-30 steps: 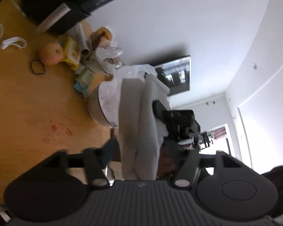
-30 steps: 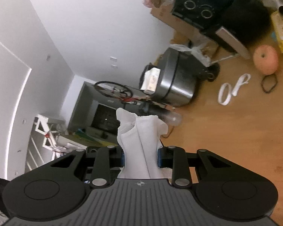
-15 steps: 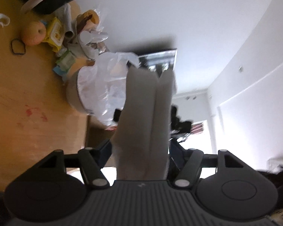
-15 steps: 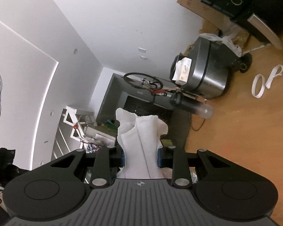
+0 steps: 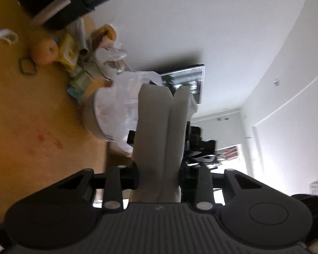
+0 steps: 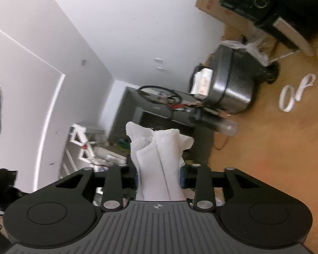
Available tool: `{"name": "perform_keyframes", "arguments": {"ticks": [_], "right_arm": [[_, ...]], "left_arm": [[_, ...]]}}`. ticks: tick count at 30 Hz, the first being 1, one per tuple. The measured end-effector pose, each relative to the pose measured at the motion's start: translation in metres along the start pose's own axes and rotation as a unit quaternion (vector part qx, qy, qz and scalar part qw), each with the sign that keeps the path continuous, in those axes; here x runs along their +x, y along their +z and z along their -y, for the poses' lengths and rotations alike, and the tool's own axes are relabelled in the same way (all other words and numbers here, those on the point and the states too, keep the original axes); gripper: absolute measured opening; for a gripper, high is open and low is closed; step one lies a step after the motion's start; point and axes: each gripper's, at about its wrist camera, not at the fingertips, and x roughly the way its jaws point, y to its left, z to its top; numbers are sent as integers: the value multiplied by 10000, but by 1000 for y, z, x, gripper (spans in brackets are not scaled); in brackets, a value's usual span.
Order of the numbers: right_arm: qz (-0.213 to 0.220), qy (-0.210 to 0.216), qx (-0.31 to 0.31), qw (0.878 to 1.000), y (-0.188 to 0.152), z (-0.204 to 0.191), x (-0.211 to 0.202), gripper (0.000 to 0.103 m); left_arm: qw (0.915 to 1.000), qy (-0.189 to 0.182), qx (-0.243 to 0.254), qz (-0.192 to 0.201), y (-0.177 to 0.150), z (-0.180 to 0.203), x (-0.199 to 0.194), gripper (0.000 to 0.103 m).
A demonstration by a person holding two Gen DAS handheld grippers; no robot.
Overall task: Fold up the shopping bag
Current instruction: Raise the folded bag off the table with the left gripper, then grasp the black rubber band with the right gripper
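Observation:
The shopping bag [image 5: 156,127] is a folded, pale grey-white bundle held in the air between both grippers. In the left wrist view it stands as two thick folds rising from between the fingers. My left gripper [image 5: 159,175] is closing, and its pads press on the bundle's sides. In the right wrist view the other end of the bag [image 6: 159,152] shows white and crumpled at its tip. My right gripper [image 6: 159,177] is opening: the bag still lies between its fingers, with the pads just off the cloth.
A wooden table [image 5: 31,116] carries an apple [image 5: 45,51], a black appliance [image 5: 74,0], a plastic-lined bowl [image 5: 108,114] and packets. The right wrist view shows a steel cooker [image 6: 229,84], a lying bottle [image 6: 214,122] and a white strap [image 6: 294,91].
The bag came fully between the left fingers and they narrowed onto it. The right fingers spread slightly away from the bag, and the right view swung a little.

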Motion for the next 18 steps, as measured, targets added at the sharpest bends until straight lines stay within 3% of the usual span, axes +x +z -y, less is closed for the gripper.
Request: {"name": "perform_keyframes", "arguments": {"ticks": [1, 2, 4, 6, 9, 10, 11, 12, 13, 14, 16, 18], "right_arm": [[50, -150, -19, 9999, 1, 0, -1, 69], [128, -273, -49, 9995, 3, -1, -4, 77], [382, -677, -244, 9967, 8, -1, -12, 81], [577, -1392, -613, 9867, 15, -6, -16, 85], [547, -3180, -1614, 9326, 25, -15, -5, 85], [388, -4019, -2083, 8908, 28, -16, 9, 85], [265, -4588, -2421, 8545, 29, -16, 19, 85], [114, -4985, -2773, 8212, 29, -12, 31, 85], [-155, -5357, -3321, 7762, 27, -4, 49, 85], [-328, -5472, -3659, 7521, 25, 2, 60, 85], [-607, -5514, -3987, 7303, 23, 18, 79, 85], [-1011, -5486, -4089, 7222, 24, 38, 100, 85]], "left_arm": [[9999, 101, 95, 23, -1, 1, -2, 35], [9997, 177, 117, 111, -5, 0, -6, 35], [9979, 514, 207, 324, -11, -3, -15, 35], [9942, 887, 272, 542, -19, -8, -25, 35], [9877, 1333, 275, 767, -30, -17, -36, 36], [9830, 1585, 283, 880, -35, -22, -43, 36], [9771, 1870, 364, 950, -39, -25, -47, 36], [9735, 2030, 424, 961, -41, -26, -48, 36], [9646, 2402, 559, 939, -43, -28, -50, 36], [9540, 2770, 693, 915, -44, -30, -51, 36], [9500, 2912, 672, 901, -45, -37, -55, 36], [9504, 2913, 642, 886, -46, -44, -60, 37]]}}
